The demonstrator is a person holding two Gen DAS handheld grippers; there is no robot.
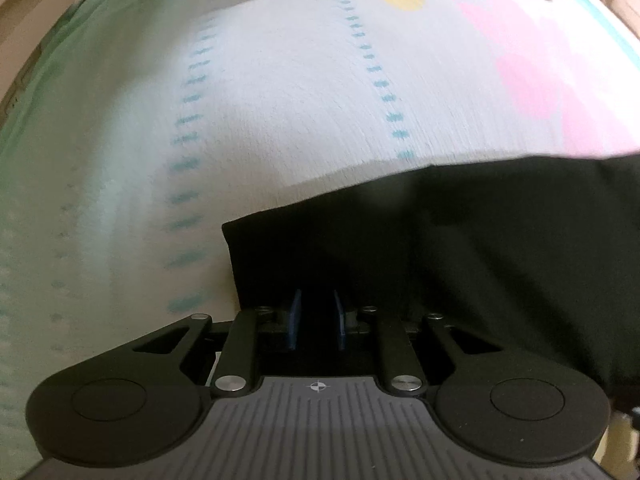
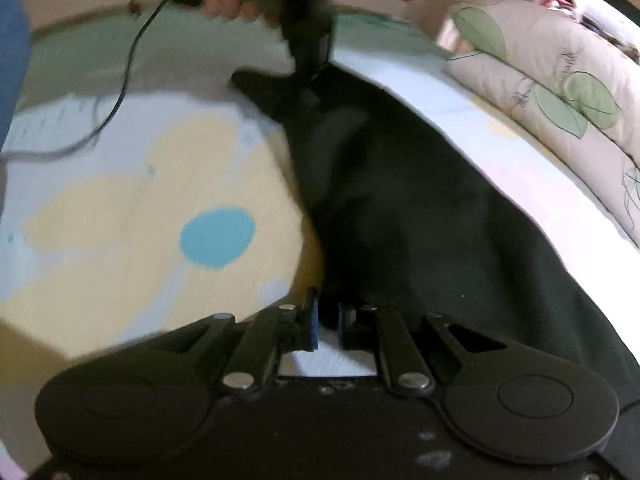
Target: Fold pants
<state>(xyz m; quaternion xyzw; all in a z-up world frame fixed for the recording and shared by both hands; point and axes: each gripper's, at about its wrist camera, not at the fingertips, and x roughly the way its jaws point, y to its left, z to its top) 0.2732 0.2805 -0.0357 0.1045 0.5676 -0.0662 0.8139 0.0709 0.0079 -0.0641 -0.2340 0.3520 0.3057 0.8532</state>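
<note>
The black pants (image 2: 420, 208) lie stretched along the bed (image 2: 120, 208), soft, light and limp, so I judge they will sag and crease unless taken by a hem or a corner at both ends. The left hand-held gripper (image 1: 316, 322) has its blue pads narrowly apart with dark cloth between — pinching the pants near a corner, it seems — and the right hand-held gripper (image 2: 327, 320) is nearly pressed together on the cloth edge. Only the right wrist view shows the whole length, the person's hand (image 2: 240, 0) and the leaf-printed quilt (image 2: 560, 92); the left view shows the corner lying flat.
</note>
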